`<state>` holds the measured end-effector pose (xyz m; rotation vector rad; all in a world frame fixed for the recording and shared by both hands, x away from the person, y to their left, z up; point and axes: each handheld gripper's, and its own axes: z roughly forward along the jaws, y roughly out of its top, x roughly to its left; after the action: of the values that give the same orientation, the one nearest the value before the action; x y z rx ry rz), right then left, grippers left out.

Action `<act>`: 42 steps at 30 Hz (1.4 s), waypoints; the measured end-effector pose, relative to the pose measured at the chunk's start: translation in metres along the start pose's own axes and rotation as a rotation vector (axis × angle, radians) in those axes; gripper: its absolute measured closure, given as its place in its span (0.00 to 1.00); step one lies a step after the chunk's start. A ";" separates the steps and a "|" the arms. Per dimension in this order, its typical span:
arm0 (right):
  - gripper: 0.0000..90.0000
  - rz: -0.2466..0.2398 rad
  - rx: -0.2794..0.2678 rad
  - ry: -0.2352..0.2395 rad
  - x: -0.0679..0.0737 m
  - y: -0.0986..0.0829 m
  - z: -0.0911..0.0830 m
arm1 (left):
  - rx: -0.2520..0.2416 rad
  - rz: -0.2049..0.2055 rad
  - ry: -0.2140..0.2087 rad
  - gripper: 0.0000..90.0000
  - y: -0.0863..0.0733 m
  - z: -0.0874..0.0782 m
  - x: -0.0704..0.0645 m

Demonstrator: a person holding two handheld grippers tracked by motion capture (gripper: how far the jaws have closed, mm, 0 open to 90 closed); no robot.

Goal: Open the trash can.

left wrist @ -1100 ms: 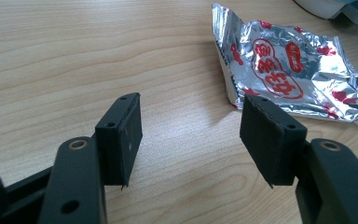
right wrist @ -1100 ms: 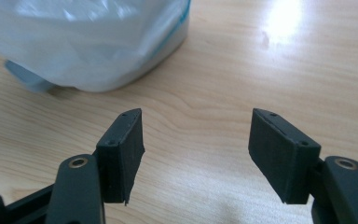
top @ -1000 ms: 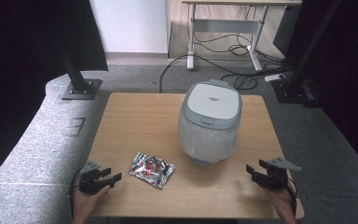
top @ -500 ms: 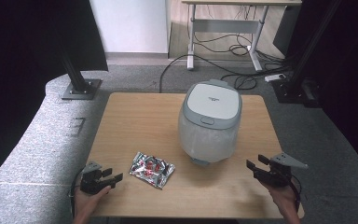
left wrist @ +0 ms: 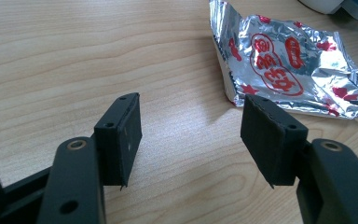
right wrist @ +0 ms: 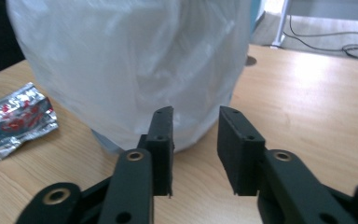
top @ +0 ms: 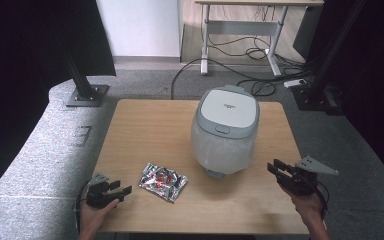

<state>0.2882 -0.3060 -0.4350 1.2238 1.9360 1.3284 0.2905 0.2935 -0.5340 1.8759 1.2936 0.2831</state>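
Note:
A white rice cooker (top: 226,127) with a grey lid stands on the wooden table (top: 145,132), its body wrapped in clear plastic (right wrist: 130,60). A silver foil packet with red print (top: 163,181) lies flat to its front left. My left gripper (top: 122,190) rests low at the table's front left corner, open, pointing at the foil packet (left wrist: 289,65) just beyond its jaws. My right gripper (top: 274,169) is held above the front right edge, open with a narrow gap, aimed at the rice cooker's lower side. Both grippers hold nothing.
Grey padded flooring (top: 35,165) surrounds the table. Black stand legs (top: 82,90) rise at the back left and back right. A desk frame with cables (top: 245,45) stands behind. The foil packet (right wrist: 18,116) lies left of the cooker in the right gripper view.
My right gripper has shifted slightly left and forward toward the rice cooker. The left gripper, the packet and the cooker have stayed put.

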 end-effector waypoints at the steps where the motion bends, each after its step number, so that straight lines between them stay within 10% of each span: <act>1: 0.78 -0.011 -0.007 0.008 0.002 0.006 -0.001 | 0.002 0.001 0.000 0.43 0.000 0.000 0.000; 15: 0.99 -0.057 -0.039 0.107 0.010 0.040 0.000 | 0.007 0.009 -0.007 0.43 -0.001 0.002 -0.002; 42: 1.00 -0.149 -0.056 0.232 0.048 0.104 0.031 | 0.012 0.014 -0.019 0.43 -0.002 0.003 -0.004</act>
<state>0.3308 -0.2362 -0.3485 0.9127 2.0870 1.4895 0.2890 0.2890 -0.5358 1.8939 1.2727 0.2638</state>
